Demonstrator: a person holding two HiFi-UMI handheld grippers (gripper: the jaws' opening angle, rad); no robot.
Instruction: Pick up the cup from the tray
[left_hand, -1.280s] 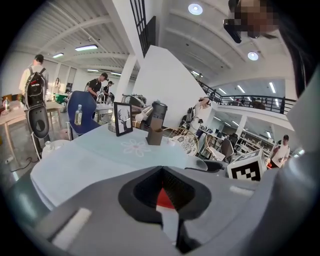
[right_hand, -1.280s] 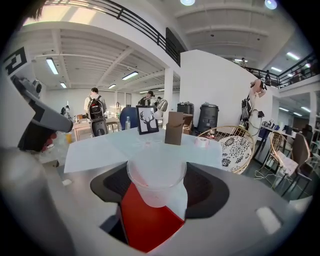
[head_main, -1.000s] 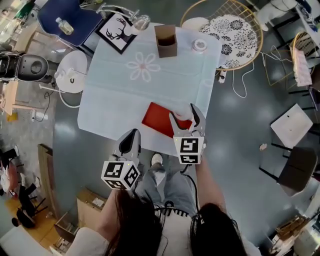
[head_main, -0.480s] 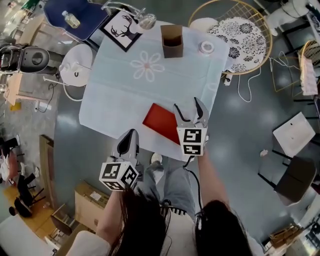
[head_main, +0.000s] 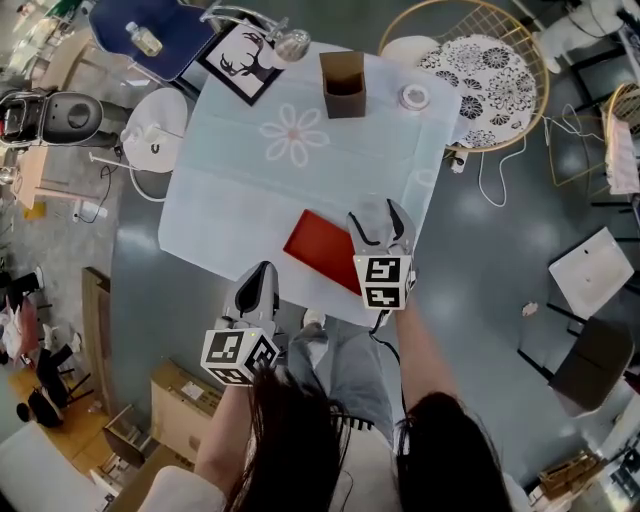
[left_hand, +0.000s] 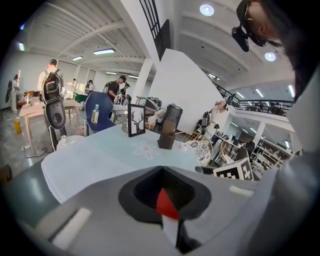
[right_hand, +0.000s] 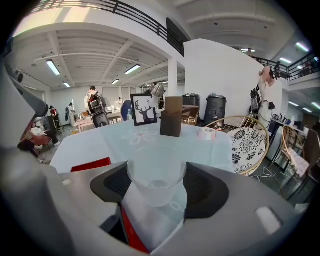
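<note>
Clear frosted cup (right_hand: 156, 181) upright, clamped between right gripper (head_main: 377, 226) jaws, at right end of flat red tray (head_main: 316, 240) on pale tablecloth (head_main: 250, 190)

Bright, even light from ceiling lamps (left_hand: 104, 51) puts pale glare on the glossy floor (head_main: 480, 230), both gripper views curve hard into black corners, and the cup (right_hand: 156, 182) nearest the lens looks soft.

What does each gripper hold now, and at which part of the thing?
The right gripper holds the clear cup by its side wall. The left gripper holds nothing.
</note>
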